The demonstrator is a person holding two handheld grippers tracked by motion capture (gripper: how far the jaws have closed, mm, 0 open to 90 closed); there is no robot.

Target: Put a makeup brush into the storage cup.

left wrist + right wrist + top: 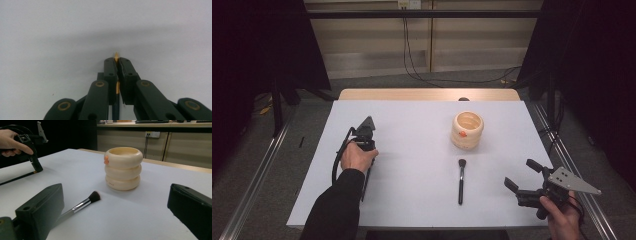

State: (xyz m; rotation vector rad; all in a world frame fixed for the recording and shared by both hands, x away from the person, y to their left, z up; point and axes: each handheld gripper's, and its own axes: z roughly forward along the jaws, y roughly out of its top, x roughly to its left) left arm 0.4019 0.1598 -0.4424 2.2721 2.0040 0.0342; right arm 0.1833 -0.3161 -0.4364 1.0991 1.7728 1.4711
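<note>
A thin dark pencil (366, 181) with a golden tip lies near the left edge of the white table (412, 200), running back toward the person from under the left gripper (368, 150). In the left gripper view that gripper's jaws are pressed together on the pencil (117, 87), the yellow point poking out just past the pads and the dark shaft dropping between the linkages, so most of its length is hidden there. In the high view the left hand (356, 157) covers the gripper body and the jaw tips cannot be made out; the pencil shows as a faint line beside the sleeve. The right gripper (522, 176) is held at the near right corner, jaws spread wide with nothing between them and touching nothing. A makeup brush (460, 181) lies on the table left of it, bristles toward a cream ringed pot (467, 131) with a small orange knob on its side. What the pot contains cannot be seen.
</note>
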